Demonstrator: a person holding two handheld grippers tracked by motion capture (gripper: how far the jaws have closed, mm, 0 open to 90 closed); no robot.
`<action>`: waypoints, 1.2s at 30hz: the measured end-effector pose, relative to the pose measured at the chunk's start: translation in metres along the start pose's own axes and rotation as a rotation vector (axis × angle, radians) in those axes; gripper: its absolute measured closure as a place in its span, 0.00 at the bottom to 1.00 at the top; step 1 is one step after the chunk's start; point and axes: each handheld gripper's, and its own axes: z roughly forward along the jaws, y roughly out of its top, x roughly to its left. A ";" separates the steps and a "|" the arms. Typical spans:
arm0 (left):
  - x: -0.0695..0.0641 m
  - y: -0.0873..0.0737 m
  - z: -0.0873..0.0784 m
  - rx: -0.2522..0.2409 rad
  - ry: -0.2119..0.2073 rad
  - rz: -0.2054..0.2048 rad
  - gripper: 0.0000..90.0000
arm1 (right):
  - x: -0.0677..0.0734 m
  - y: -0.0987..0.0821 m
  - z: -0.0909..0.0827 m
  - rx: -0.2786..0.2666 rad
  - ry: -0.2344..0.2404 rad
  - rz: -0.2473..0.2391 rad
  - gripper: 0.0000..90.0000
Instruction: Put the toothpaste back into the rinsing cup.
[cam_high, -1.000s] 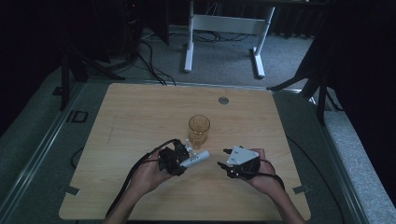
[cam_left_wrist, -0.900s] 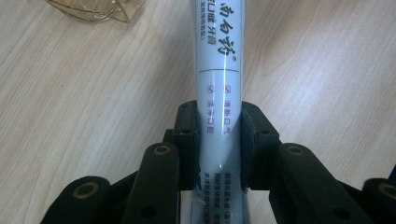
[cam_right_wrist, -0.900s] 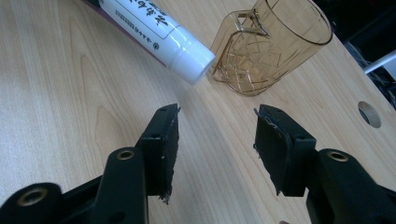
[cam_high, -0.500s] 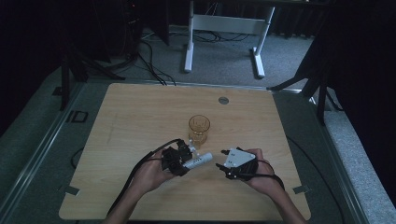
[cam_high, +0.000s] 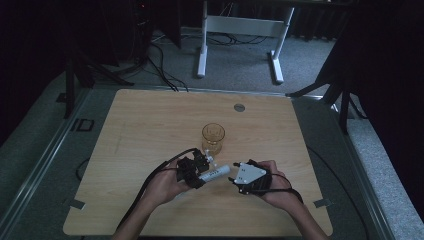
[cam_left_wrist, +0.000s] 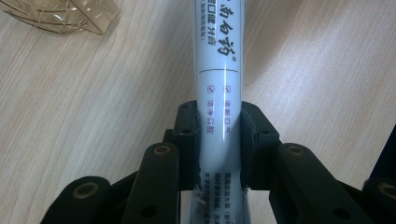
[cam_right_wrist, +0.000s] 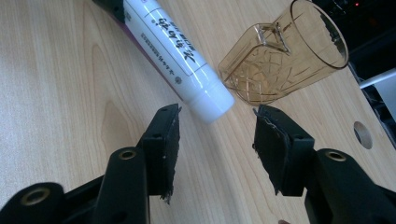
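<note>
High view first: your left gripper (cam_high: 196, 169) sits on the wooden worktop (cam_high: 150, 125) with its jaws clamped on a white tube (cam_high: 214, 174), whose free end sticks out from the jaws toward your right gripper (cam_high: 235, 179). An amber glass (cam_high: 213, 138) stands upright just beyond the left jaws, near them but apart from the tube. Your right gripper, with the grey three-cornered plate on top, points its jaws at the tube's free end; from up here you cannot tell whether they touch it.

Left gripper view: your jaws are closed on the white tube (cam_left_wrist: 219, 93), one pad pressed against each side of it. The tube runs straight out ahead between the jaws, with printed characters along its length, and its rear part passes back between the jaws toward the camera. The base of the amber glass (cam_left_wrist: 65, 16) lies ahead of the jaws and off to their left, clear of the tube.

Right gripper view: your jaws stand partly open with nothing between the pads. The tube's capped end (cam_right_wrist: 212, 100) lies just ahead of the gap, closer to the left jaw, not touching either pad. The amber glass (cam_right_wrist: 285, 56) is ahead of the right jaw, just beside the cap.
</note>
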 end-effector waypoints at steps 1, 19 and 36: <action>0.000 0.001 0.000 0.002 -0.002 -0.001 0.79 | 0.000 0.000 0.000 0.000 0.001 -0.005 0.55; 0.001 0.012 0.000 0.005 -0.016 0.011 0.79 | 0.007 0.006 0.002 0.009 -0.007 -0.064 0.55; 0.002 0.019 0.002 0.024 -0.042 0.008 0.79 | 0.015 0.012 0.006 0.021 -0.010 -0.128 0.55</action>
